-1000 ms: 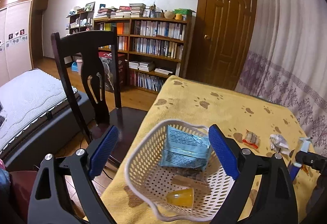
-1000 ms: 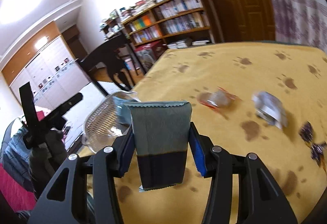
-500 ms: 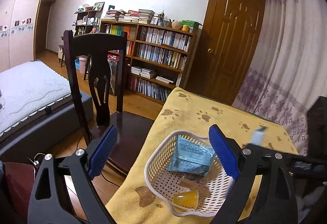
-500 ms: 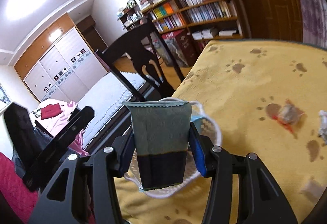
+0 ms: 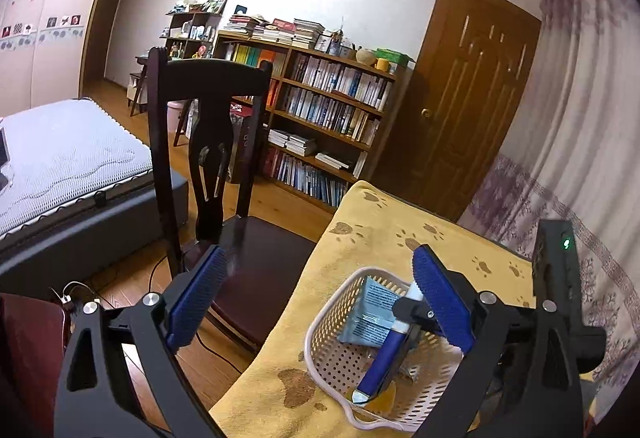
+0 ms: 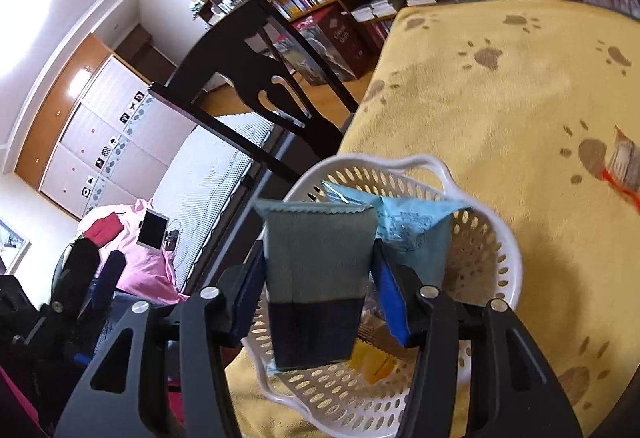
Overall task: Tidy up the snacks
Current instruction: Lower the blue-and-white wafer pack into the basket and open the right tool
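Note:
My right gripper [image 6: 320, 290] is shut on a grey-green and dark blue snack packet [image 6: 316, 266] and holds it upright just over the white perforated basket [image 6: 508, 238]. A light blue packet [image 6: 416, 234] leans inside the basket, and a small yellow snack [image 6: 376, 362] lies on its floor. In the left wrist view my left gripper [image 5: 320, 302] stands open and holds nothing, above the table's left edge. Beyond it is the basket [image 5: 320, 350] with the light blue packet [image 5: 368, 314]. A blue finger of the right gripper [image 5: 382, 362] reaches down into the basket.
The basket sits at the near left corner of a table under a yellow paw-print cloth [image 6: 500, 98]. A red-wrapped snack [image 6: 622, 162] lies on the cloth at the right. A dark wooden chair [image 5: 208, 142] stands beside the table, with a bed [image 5: 60, 154] and bookshelf [image 5: 328, 106] behind.
My right gripper has carried the packet leftward from over the cloth to above the basket. My left gripper has drawn back from the basket, staying open.

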A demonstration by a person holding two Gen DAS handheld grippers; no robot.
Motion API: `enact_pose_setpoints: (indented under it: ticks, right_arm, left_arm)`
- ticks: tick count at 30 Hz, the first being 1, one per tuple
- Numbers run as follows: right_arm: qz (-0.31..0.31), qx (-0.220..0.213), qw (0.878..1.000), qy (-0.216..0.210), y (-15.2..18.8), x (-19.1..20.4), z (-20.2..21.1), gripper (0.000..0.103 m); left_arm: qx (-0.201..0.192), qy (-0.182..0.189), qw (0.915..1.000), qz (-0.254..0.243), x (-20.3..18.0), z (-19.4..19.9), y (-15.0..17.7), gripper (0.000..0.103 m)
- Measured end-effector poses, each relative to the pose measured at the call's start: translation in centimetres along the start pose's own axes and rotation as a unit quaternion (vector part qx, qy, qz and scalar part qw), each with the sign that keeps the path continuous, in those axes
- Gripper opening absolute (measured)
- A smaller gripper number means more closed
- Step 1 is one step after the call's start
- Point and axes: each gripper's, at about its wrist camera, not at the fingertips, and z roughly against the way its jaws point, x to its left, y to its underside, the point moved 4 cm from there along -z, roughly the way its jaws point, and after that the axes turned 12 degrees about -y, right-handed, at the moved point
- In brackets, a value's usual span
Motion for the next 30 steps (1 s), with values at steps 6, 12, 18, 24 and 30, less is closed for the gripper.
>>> enact_pose_setpoints:
  ticks: [6, 12, 18, 24, 30]
  right_arm:
    - [-0.004, -0.005, 1.000, -0.003, 0.0, -0.6, 0.6, 0.059]
    - [-0.006, -0.002, 1.000, -0.018, 0.9, -0.7, 1.8, 0.059]
    - [-0.009, 0.045, 0.998, -0.053, 3.0, 0.4, 0.0, 0.059]
    - [-0.024, 0.064, 0.996, -0.053, 2.6, 0.5, -2.9, 0.060]
    - [-0.059, 0.080, 0.993, -0.063, 2.0, -0.9, -5.2, 0.061]
  left_arm:
    - [0.004, -0.001, 1.0000, 0.003, 0.1, -0.1, 0.1, 0.095]
    - [0.005, 0.004, 1.0000, -0.005, -0.4, 0.0, 0.2, 0.096]
    - [0.004, 0.004, 1.0000, -0.004, -0.4, 0.0, 0.2, 0.096]
    - [0.003, 0.002, 1.0000, 0.002, -0.1, 0.1, 0.2, 0.095]
    - [0.005, 0.001, 1.0000, 0.004, 0.1, 0.0, 0.2, 0.095]
